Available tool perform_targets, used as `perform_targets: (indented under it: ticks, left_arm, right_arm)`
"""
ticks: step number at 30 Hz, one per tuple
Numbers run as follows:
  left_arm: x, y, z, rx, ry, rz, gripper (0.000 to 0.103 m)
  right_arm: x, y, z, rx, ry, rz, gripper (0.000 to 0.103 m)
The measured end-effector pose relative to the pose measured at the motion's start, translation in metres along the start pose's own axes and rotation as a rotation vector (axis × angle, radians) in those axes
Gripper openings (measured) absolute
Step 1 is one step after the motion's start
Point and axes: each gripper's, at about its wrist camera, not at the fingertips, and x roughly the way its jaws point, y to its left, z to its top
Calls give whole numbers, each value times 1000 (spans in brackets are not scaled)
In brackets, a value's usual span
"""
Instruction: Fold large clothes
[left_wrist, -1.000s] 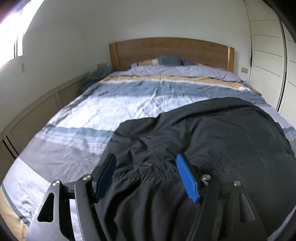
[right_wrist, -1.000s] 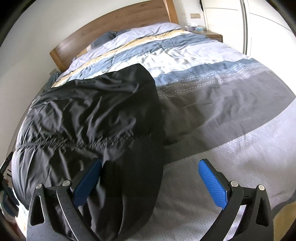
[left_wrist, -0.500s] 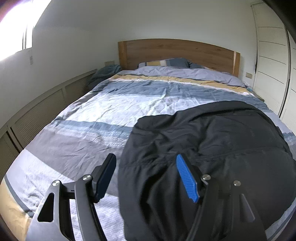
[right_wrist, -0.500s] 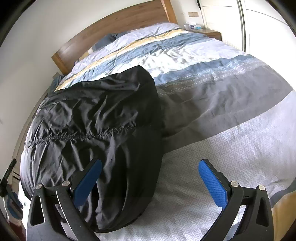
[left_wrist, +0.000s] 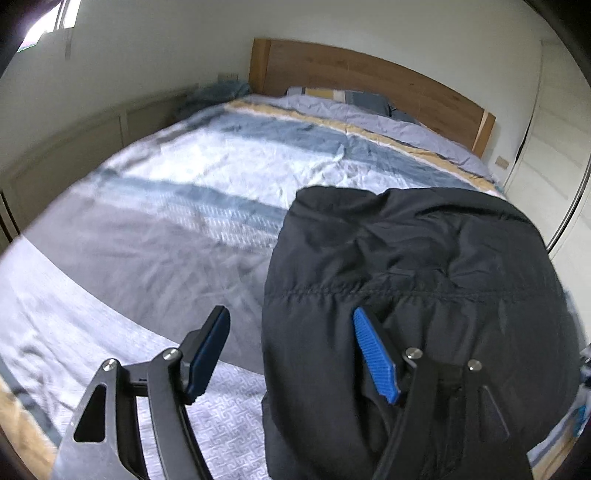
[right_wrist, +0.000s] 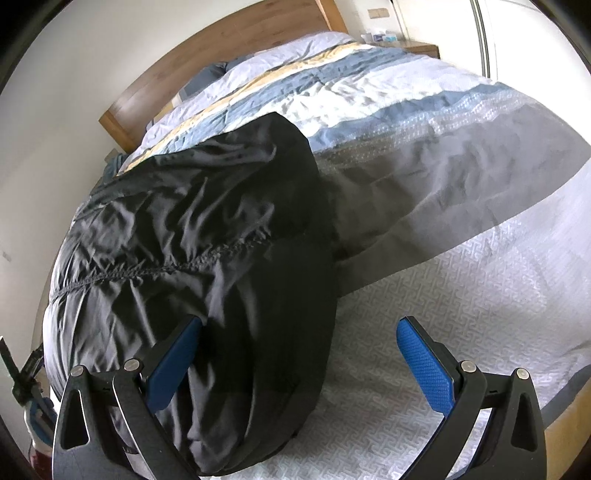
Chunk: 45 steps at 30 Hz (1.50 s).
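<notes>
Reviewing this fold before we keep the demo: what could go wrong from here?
1. Both claws are open, left claw and right claw, each straddling an edge of the black jacket; closing may pinch only the top layer.
2. The jacket looks puffy and slick, so the fold may spring open.
3. The striped duvet could get grabbed too.

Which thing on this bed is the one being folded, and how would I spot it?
Start from the wide bed with its striped duvet and wooden headboard. Near the foot end lies a puffy black jacket, folded into a long bundle. It is the only dark, shiny item, with a gathered seam across it.
</notes>
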Motion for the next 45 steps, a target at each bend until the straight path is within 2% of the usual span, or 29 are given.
perform_targets:
  ticks: [3,4,7,9,12,16,18,21,24,26,31,32,33,34,35,36,38,42,45]
  left_arm:
    - [22,11,4,-45,64,-68,75]
    - [34,17,4,-75,102,-113,76]
    - [65,30,1,-151,196,-209,84]
    - [81,35,-3,-181,235,-263,93]
    - [110,47,-15,-267,320,-402,97]
    - [129,54,-20,-376,392,-567,98]
    - [135,48,-19,-383,432,-630,98]
    - [142,31,-19,-375,481,-746,98]
    - [153,30,-26,-407,521,-787,98]
    - [155,29,-28,-421,523,-794,99]
    - [146,6,-29,-424,493,-729,96]
    - [141,-3,-29,-412,483,-723,94]
    - [135,-12,-28,-397,469,-726,84]
    - [130,-16,-24,-384,456,-735,78]
    - [125,-20,-22,-375,443,-743,64]
    - [115,-25,-16,-360,422,-753,53]
    - [102,-32,-6,-339,393,-745,43]
    - [78,-43,16,-325,337,-724,32]
    - [53,-51,38,-304,288,-744,32]
  right_arm:
    - [10,-4,3,17,28,28,103]
    - [14,-7,4,35,41,45,103]
    - [28,-15,8,73,82,94,103]
    - [41,-22,10,112,122,142,103]
    - [60,-34,11,175,169,218,103]
    - [79,-34,14,200,206,289,103]
    - [88,-29,17,207,227,335,103]
    - [103,-10,20,215,282,462,103]
    - [117,9,18,179,299,499,103]
    - [122,5,17,205,294,523,103]
    - [125,12,14,204,274,505,103]
    - [125,15,14,207,276,508,103]
    - [125,18,16,218,273,509,102]
    - [122,24,16,217,268,512,92]
    - [117,30,17,206,249,516,75]
    - [110,37,15,194,231,520,67]
    - [96,49,20,161,189,523,46]
    - [59,83,37,34,81,454,34]
    - [29,104,50,-14,0,449,28]
